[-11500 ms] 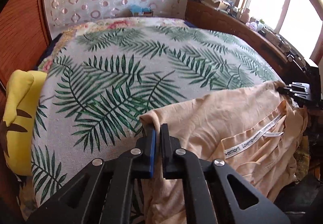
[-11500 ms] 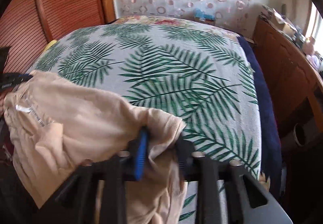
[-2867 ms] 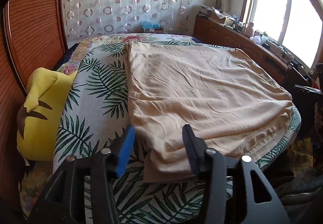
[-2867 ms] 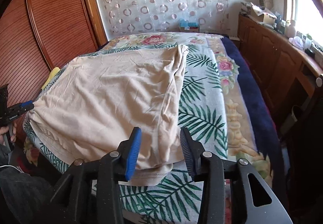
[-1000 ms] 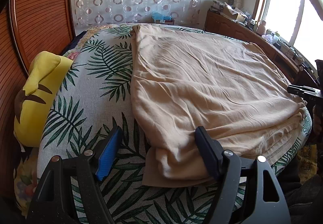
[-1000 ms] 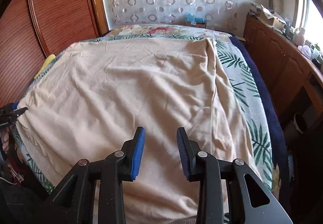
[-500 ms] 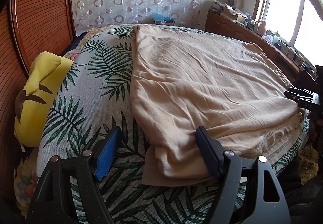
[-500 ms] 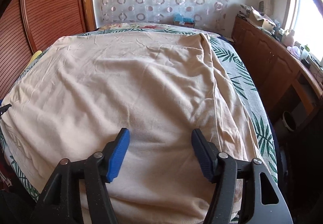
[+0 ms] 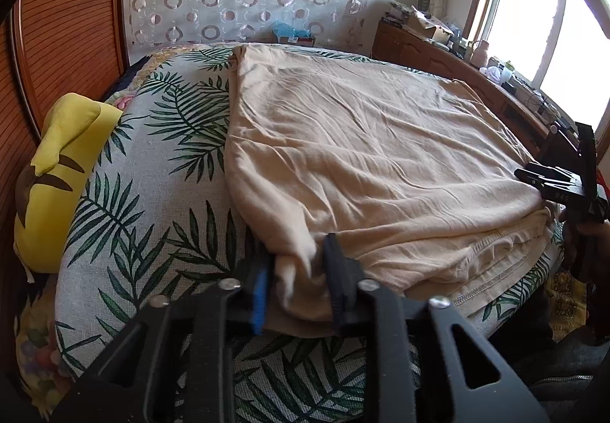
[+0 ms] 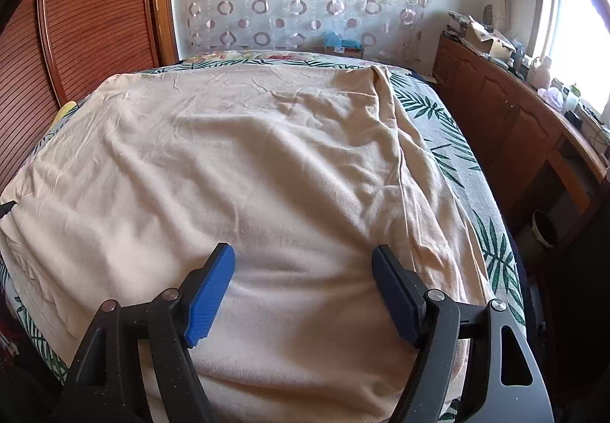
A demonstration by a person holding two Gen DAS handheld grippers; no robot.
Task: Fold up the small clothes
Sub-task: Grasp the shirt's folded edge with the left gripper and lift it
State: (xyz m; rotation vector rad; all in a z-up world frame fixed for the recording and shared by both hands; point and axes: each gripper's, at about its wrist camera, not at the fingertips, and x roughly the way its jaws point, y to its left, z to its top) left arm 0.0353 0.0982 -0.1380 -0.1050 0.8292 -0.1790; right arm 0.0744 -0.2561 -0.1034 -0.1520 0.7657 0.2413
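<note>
At the bottom middle of the left wrist view, your left gripper (image 9: pixel 295 280) is closing, its jaws pinching a bunched corner of the tan shirt (image 9: pixel 362 156). That shirt is lying flat across the leafy bed cover (image 9: pixel 152 194), reaching toward the upper middle. At the bottom of the right wrist view, your right gripper (image 10: pixel 305 286) is opening wide, hovering over the shirt's near edge, with cloth between the fingers but not pinched.
</note>
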